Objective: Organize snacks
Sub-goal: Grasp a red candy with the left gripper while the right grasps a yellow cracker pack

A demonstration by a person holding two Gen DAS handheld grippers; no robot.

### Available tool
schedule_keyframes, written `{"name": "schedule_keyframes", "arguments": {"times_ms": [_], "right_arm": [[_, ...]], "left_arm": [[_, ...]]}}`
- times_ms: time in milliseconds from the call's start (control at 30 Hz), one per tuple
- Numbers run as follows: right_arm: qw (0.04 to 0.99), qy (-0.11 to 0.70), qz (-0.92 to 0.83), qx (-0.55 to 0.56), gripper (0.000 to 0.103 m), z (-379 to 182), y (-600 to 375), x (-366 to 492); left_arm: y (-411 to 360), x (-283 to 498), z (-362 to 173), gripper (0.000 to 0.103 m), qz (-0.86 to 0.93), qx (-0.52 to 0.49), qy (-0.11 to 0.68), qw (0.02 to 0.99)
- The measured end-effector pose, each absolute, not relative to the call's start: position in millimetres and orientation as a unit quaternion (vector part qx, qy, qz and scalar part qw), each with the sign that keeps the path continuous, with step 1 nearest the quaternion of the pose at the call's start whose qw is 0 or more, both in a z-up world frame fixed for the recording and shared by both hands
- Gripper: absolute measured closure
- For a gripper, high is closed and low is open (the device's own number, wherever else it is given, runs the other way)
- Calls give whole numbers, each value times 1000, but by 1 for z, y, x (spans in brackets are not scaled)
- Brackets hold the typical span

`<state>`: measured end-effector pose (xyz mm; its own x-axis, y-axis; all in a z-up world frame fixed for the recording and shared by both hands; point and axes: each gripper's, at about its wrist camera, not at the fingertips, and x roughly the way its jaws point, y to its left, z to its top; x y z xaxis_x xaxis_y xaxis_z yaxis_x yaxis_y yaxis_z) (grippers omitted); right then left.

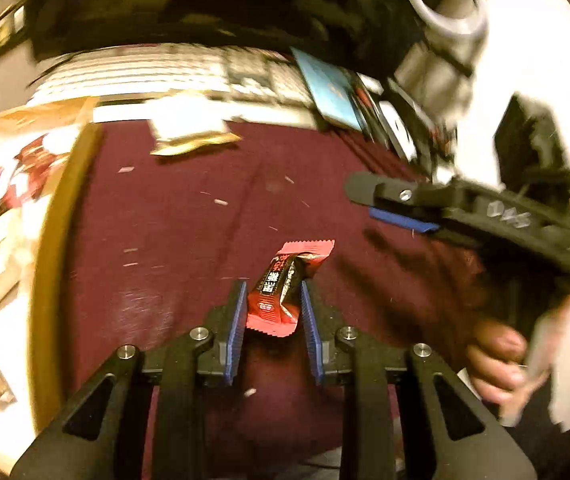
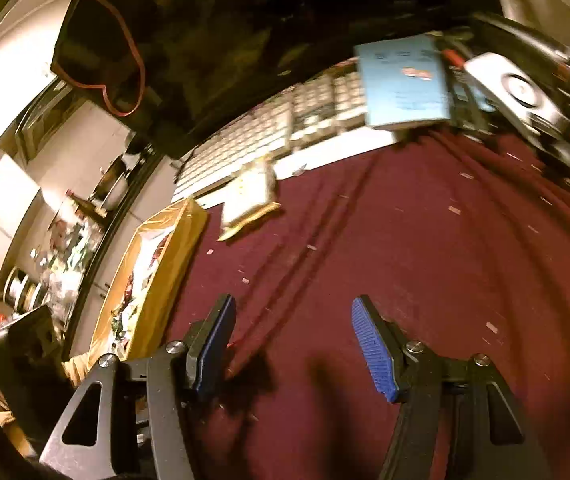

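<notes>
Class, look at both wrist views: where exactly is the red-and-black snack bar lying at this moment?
In the left wrist view, the red-and-black snack bar sits low at centre on the maroon cloth, between the blue fingers of the left gripper. The right wrist view does not show it.

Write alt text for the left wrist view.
The left tongs are closed on a red-and-black snack bar on a maroon cloth. The right tongs reach in from the right, a cardboard box of snacks sits left, and a pale snack packet lies beyond.
</notes>
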<state>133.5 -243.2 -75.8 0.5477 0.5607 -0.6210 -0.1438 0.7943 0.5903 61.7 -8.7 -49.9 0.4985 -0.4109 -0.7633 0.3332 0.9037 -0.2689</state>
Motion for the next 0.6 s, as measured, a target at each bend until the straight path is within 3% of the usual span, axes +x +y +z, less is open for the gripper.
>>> {"name": "schedule_keyframes", "arguments": {"times_ms": [200,400,600], "right_arm": [[840,455,244,166,23,-67,-175,200],[843,488,188,124,23,-79,-133,273],[862,481,156,37,22,-91,-93,281]], "left_arm": [[63,59,-20,79,-164,-119,408,890],[105,61,-16,79,-134,-156,396,895],[125,64,-11,79,-115,-171,384,900]]}}
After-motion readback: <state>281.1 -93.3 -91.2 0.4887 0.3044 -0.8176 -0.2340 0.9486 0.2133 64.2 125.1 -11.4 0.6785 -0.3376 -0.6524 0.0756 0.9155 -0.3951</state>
